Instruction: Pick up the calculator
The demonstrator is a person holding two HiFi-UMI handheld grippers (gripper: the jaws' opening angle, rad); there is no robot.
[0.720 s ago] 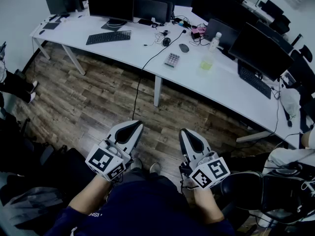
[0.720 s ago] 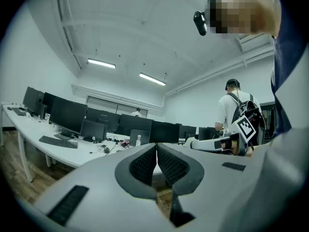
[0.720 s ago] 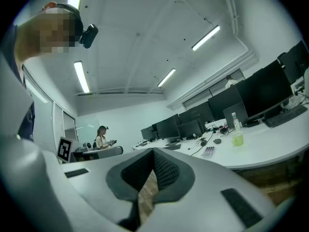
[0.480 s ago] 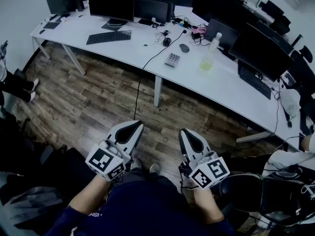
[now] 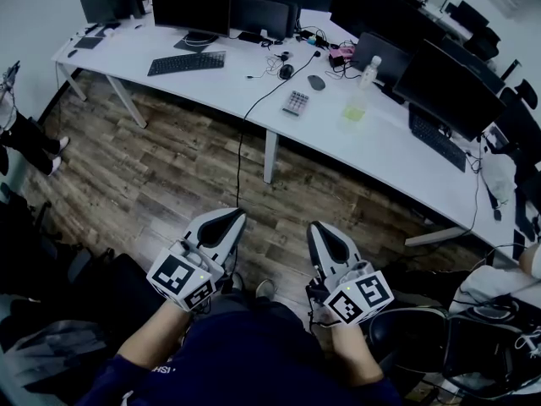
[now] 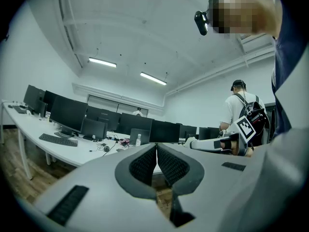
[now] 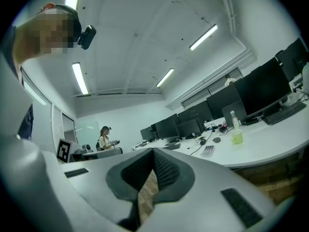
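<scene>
The calculator [image 5: 295, 102] is small and grey and lies flat on the long white desk [image 5: 380, 146], next to a dark mouse [image 5: 316, 82]; the right gripper view shows the calculator [image 7: 207, 150] far ahead. My left gripper [image 5: 230, 216] and right gripper [image 5: 322, 227] are held close to my body, well short of the desk, over the wooden floor. Both are shut with nothing between the pads. The left gripper [image 6: 156, 146] and right gripper [image 7: 153, 151] show their tips touching in their own views.
Monitors [image 5: 191, 4], a keyboard [image 5: 187, 63], cables, a clear bottle [image 5: 368, 72] and a green cup [image 5: 354, 112] stand on the desk. Dark chairs [image 5: 439, 332] sit to my right. A person's legs [image 5: 30, 146] show at the far left; another person [image 6: 241, 110] stands behind.
Both grippers stay where they were. The legs of the person at the far left have shifted slightly.
</scene>
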